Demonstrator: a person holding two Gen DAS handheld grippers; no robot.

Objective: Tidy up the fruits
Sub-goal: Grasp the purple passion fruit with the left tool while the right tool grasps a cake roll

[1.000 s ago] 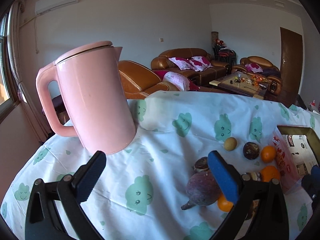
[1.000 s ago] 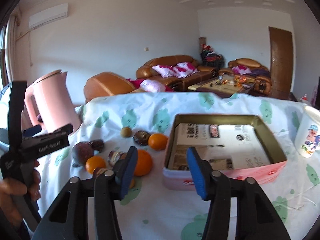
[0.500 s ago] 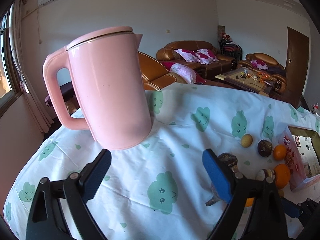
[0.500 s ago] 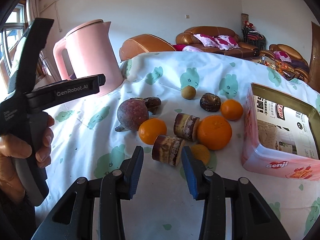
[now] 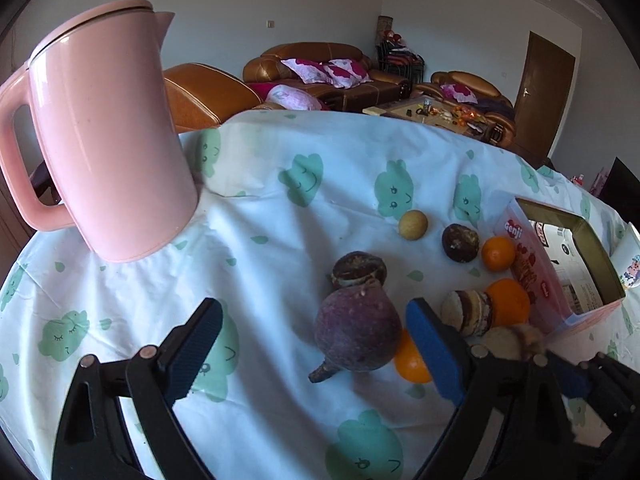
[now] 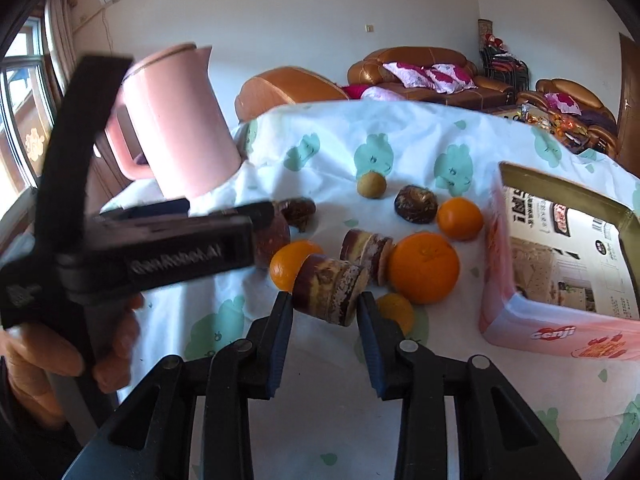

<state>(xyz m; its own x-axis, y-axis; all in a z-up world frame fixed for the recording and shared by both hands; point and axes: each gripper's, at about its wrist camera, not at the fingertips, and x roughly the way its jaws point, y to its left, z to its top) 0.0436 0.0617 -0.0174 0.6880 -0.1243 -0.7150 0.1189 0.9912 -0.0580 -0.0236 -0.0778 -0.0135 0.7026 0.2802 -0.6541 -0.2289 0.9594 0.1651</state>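
My right gripper (image 6: 325,312) is shut on a short brown-and-cream sugarcane piece (image 6: 332,288) and holds it just above the cloth. A second cane piece (image 6: 366,250) lies behind it, with several oranges (image 6: 423,267) around. My left gripper (image 5: 316,354) is open and empty, with a purple beet-like root (image 5: 356,332) just ahead between its fingers. Beyond lie a dark halved fruit (image 5: 359,269), a small yellow fruit (image 5: 413,224), a dark round fruit (image 5: 460,242) and an orange (image 5: 497,253). The open pink tin box (image 6: 560,264) stands to the right.
A tall pink kettle (image 5: 106,136) stands at the table's back left. The table has a white cloth with green cloud prints (image 5: 260,200). A white printed mug (image 5: 632,256) stands right of the box. Sofas and a coffee table are beyond.
My right gripper has closed on the cane piece and raised it slightly. My left gripper has swung right and down toward the purple root.
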